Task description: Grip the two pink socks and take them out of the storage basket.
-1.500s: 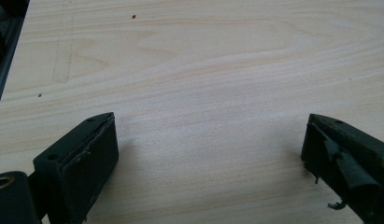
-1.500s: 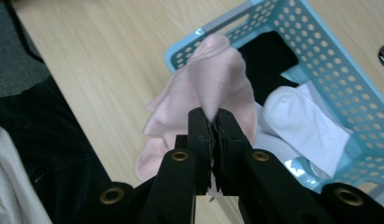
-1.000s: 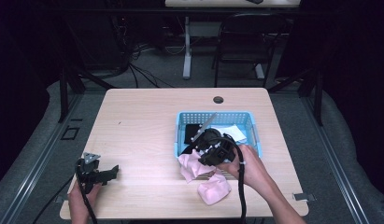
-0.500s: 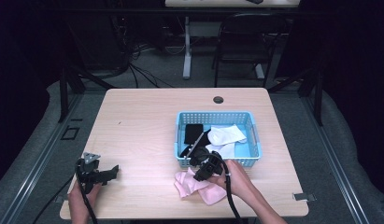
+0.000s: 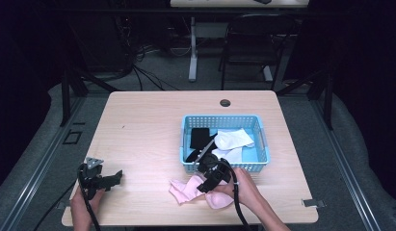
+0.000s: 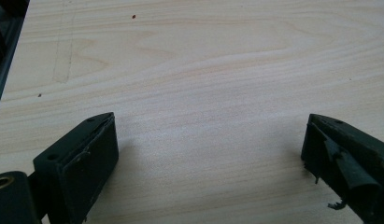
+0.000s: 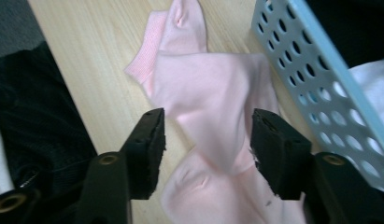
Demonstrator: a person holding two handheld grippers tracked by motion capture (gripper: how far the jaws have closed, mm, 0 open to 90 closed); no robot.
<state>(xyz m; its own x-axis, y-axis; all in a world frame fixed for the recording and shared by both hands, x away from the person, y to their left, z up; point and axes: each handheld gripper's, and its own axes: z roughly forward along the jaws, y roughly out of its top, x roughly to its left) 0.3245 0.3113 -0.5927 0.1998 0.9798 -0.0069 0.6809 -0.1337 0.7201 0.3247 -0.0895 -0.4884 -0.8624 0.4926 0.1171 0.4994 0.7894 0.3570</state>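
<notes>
Just in front of the blue basket (image 5: 261, 134), pink socks (image 7: 213, 116) lie crumpled on the table (image 5: 147, 125). Over them the right gripper (image 7: 206, 140) has just been opening, jaws apart with the fabric loose between. Well away from the basket, the left gripper (image 6: 210, 158) rests with jaws wide apart.

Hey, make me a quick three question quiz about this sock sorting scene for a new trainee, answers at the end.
1. True or false: the pink fabric socks lie inside the light blue perforated plastic basket.
2. Which does the right hand-held gripper have between its jaws? A) pink socks B) black sock C) nothing
3. Fill in: the left hand-held gripper has its jaws ____ over bare wooden table.

Key
1. False: they lie on the table, just in front of the basket.
2. A: the jaws have just been opening, and the pads stand clear of the socks.
3. Open.
</notes>
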